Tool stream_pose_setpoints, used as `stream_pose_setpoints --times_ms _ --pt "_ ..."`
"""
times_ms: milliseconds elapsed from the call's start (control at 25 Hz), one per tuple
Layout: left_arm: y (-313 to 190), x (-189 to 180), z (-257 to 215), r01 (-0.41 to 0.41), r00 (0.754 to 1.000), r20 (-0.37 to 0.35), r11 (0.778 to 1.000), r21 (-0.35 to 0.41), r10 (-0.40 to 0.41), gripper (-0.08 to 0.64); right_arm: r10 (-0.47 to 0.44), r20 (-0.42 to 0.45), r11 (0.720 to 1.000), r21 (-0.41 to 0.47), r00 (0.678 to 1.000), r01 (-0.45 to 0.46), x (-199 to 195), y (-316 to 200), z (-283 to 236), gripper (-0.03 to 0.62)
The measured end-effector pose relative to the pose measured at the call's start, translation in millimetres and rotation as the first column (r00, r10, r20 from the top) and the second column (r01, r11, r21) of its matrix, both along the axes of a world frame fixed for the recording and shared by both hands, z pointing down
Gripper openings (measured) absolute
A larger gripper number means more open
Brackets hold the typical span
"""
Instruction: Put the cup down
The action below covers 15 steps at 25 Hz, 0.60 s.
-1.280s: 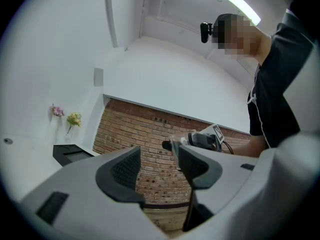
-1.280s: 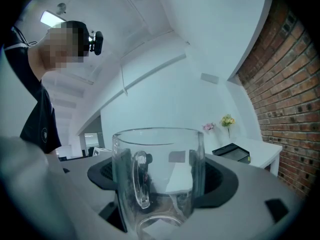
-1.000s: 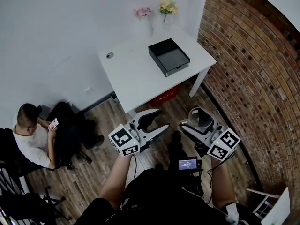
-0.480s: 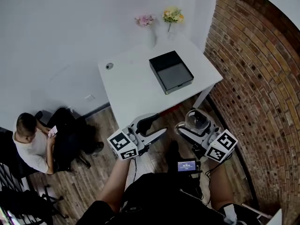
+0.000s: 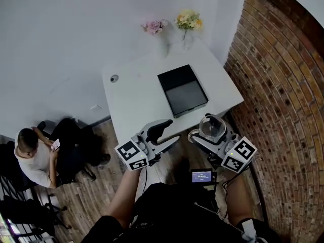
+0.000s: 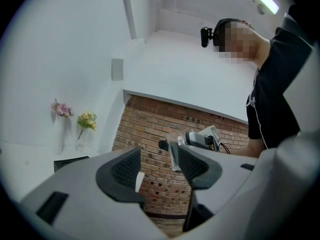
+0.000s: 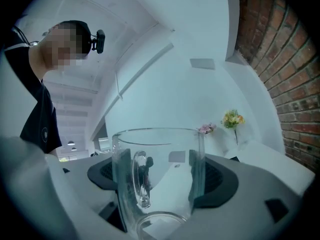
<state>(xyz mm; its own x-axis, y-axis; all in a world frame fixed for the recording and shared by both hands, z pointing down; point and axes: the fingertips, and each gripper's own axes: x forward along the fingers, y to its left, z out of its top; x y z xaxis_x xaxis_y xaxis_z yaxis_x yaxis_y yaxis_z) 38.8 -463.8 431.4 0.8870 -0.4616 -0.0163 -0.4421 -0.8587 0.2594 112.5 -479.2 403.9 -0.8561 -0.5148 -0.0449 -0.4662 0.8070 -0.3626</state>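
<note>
A clear glass cup (image 5: 211,127) with a handle (image 7: 141,179) stands upright between the jaws of my right gripper (image 5: 209,131), which is shut on it. In the right gripper view the cup (image 7: 157,174) fills the gap between the dark pads (image 7: 216,176). In the head view it hangs at the near right edge of the white table (image 5: 136,97). My left gripper (image 5: 166,134) is beside it at the table's front edge, open with nothing between its jaws. The left gripper view shows that gripper (image 6: 159,170) pointing up at the brick wall.
A black open tray (image 5: 182,90) lies on the table's right half. Two small vases of flowers (image 5: 188,20) stand at its far edge and a small round thing (image 5: 114,78) at its left. A brick wall (image 5: 283,85) runs on the right. A person (image 5: 30,156) sits at lower left.
Both grippers have come forward to the table: the cup, over the wooden floor a second ago, now hangs at the table's near right edge. The jaws stand as before.
</note>
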Motion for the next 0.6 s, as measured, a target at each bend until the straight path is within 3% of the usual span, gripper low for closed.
stream_pose_setpoints --times_ms 600 --pt "-42 -5 -3 0.058 0.998 0.015 0.998 -0.007 -0.058 0.241 -0.078 0.008 0.997 -0.020 0.997 0.078 -14 -48 2 0.419"
